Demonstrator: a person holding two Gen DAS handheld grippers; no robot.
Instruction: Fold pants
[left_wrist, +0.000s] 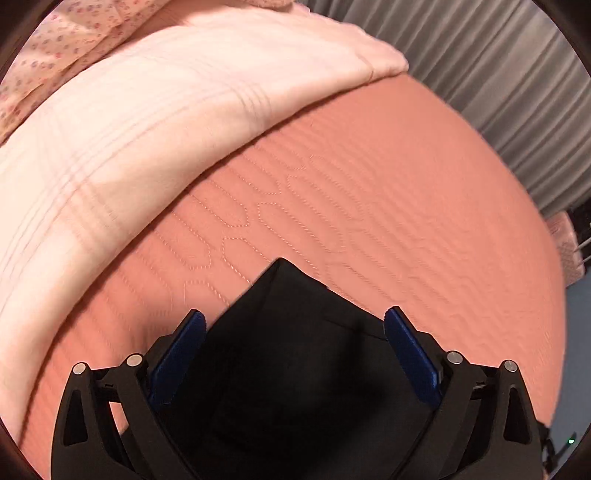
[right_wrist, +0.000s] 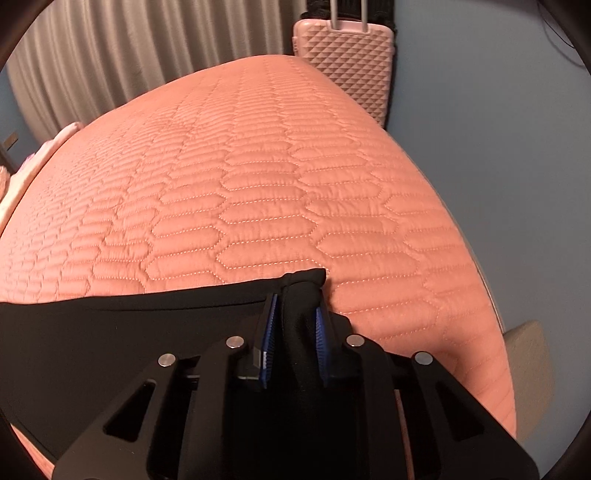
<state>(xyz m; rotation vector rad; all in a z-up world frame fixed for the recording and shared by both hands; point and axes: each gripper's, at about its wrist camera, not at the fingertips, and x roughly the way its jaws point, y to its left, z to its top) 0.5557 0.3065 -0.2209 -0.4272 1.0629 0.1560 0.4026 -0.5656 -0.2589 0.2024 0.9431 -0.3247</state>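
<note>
The black pants (left_wrist: 288, 332) lie on the salmon quilted bed cover (left_wrist: 388, 206). In the left wrist view a pointed corner of them lies between the fingers of my left gripper (left_wrist: 293, 319), which is open wide and just above the cloth. In the right wrist view my right gripper (right_wrist: 295, 306) is shut on a bunched corner of the pants (right_wrist: 301, 295), and the rest of the pants (right_wrist: 110, 332) stretch away to the left across the bed cover (right_wrist: 258, 177).
A pale pink folded blanket (left_wrist: 147, 122) lies along the left of the bed, with a flowered pillow (left_wrist: 55, 48) behind it. Grey curtains (right_wrist: 129, 48) hang behind the bed. A pink hard suitcase (right_wrist: 347, 59) stands at the bed's far end. The bed's right edge drops off to the floor (right_wrist: 517, 184).
</note>
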